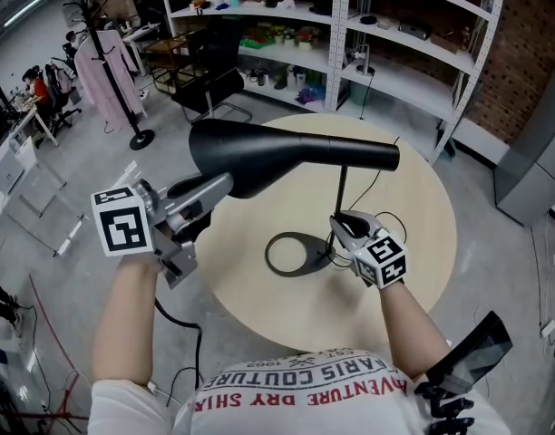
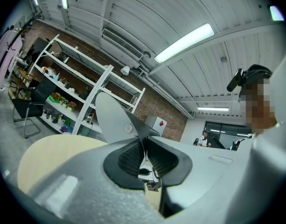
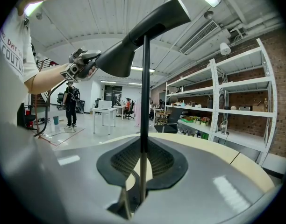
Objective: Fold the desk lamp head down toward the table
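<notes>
White red-lettered T-shirt (image 1: 296,395); grey left gripper (image 1: 219,187) and right gripper (image 1: 339,226) bear black-and-white marker cubes (image 1: 123,221).

- White shelving (image 1: 350,71) lines the far side; potted plants (image 1: 279,36) sit on a lower shelf, toward its left end (pots too small to count).
- Black chair (image 1: 209,84) on the floor by the shelving's left end.
- Coat rack (image 1: 123,98) holding a pink garment (image 1: 96,78), further left.
- Brick wall (image 1: 522,53) behind the shelving.

On the round, pale wooden table (image 1: 413,243) in front of me, the dark ring-shaped lamp base (image 1: 293,254) lies flat near its middle.
</notes>
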The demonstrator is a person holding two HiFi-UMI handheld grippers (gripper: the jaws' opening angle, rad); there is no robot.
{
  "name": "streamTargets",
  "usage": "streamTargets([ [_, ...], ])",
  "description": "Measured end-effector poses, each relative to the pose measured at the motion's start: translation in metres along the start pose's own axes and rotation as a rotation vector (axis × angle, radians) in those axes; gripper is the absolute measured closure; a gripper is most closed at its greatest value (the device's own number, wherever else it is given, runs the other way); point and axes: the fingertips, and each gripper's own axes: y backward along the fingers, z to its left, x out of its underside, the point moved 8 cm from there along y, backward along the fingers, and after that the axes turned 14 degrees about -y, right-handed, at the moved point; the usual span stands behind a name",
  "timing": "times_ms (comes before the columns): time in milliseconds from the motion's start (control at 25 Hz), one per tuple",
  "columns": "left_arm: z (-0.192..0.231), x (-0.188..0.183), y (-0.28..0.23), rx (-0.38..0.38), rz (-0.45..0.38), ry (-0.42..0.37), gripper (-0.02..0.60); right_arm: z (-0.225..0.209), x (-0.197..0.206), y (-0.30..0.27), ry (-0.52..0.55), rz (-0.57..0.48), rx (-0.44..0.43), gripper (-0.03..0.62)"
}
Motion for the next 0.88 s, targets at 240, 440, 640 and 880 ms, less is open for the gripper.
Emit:
streamTargets([
  [240, -0.002, 0.02, -0.003, 0.01, -0.011, 0.041, 0.551, -0.003, 0.006, 0.004, 0.002, -0.013, -0.001, 0.553],
  [440, 0.004, 0.03, -0.002, 0.02, -0.026, 0.093, 0.551, -0.002, 0.004, 0.002, -0.008, -0.013, 0.007, 0.553],
  [640, 0.008, 0.037, 0.0, 0.029, -0.045, 0.132, 0.549, 0.002, -0.001, 0.0, -0.008, -0.01, 0.007, 0.553],
  [880, 0.01, 0.048, -0.001, 0.05, -0.065, 0.182, 0.548, 0.003, -0.005, 0.0, -0.009, -0.009, 0.007, 0.553],
])
